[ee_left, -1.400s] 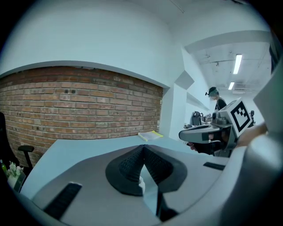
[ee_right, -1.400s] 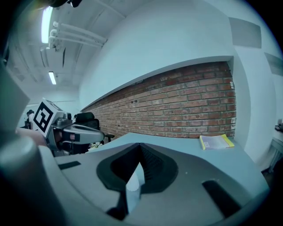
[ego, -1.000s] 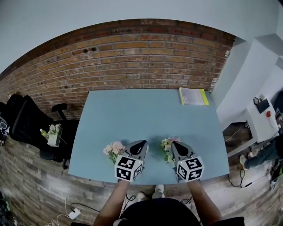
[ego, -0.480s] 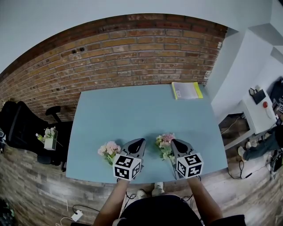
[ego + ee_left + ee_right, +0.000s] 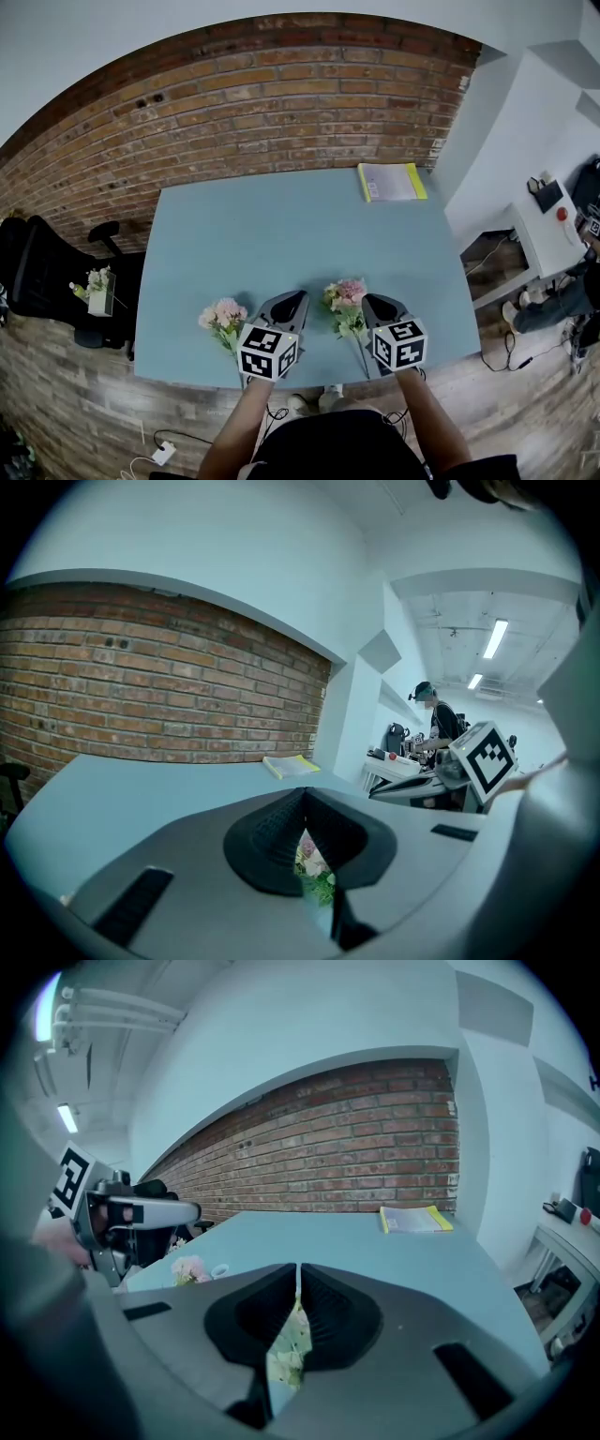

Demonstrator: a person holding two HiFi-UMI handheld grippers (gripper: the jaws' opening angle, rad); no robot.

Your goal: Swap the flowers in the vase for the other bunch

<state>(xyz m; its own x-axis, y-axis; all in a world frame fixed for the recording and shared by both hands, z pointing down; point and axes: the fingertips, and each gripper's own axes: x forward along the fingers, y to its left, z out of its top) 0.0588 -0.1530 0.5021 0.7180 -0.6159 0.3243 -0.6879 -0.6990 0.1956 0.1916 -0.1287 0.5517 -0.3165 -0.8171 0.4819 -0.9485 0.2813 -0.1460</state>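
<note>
On the blue table [image 5: 281,234], your left gripper [image 5: 292,298] and right gripper [image 5: 371,302] hovered low near the front edge, each with its jaws pressed together on nothing. The pink bunch [image 5: 222,316] sat just left of the left gripper, and the mixed bunch [image 5: 344,302] lay between the two. No vase showed on the table, so the swap looked barely begun. Next you needed to spread one pair of jaws and take a bunch by its stems. Since a second earlier, your right gripper had cleared the mixed bunch, baring its stems [image 5: 360,352].
</note>
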